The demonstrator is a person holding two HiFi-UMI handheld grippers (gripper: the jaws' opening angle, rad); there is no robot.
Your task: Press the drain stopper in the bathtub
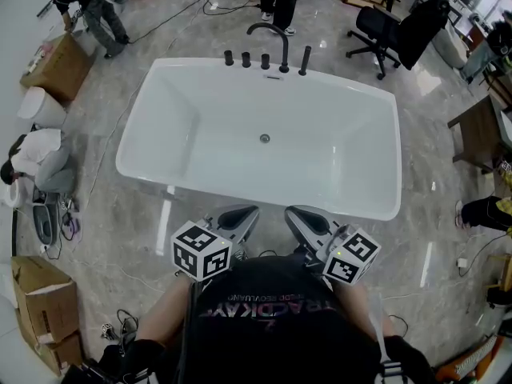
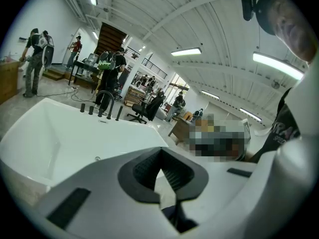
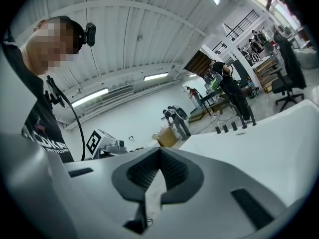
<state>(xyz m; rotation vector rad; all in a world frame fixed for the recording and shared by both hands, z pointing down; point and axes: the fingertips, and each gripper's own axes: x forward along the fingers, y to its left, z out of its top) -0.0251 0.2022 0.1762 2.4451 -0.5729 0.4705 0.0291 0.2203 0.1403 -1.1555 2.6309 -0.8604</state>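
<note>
White bathtub (image 1: pixel 184 146), drain stopper (image 1: pixel 264 138) mid-floor, left gripper (image 1: pixel 248 211) and right gripper (image 1: pixel 293 211) at near rim, jaws closed, empty

Drain stopper (image 1: pixel 265 138): too small in the head view to tell whether it is raised or pressed down. Bathtub (image 1: pixel 160 174): in each gripper view its near part is hidden behind the left gripper (image 2: pixel 160 151) or right gripper (image 3: pixel 160 153). Person's torso (image 1: pixel 264 334): cut off by the head view's lower edge.
</note>
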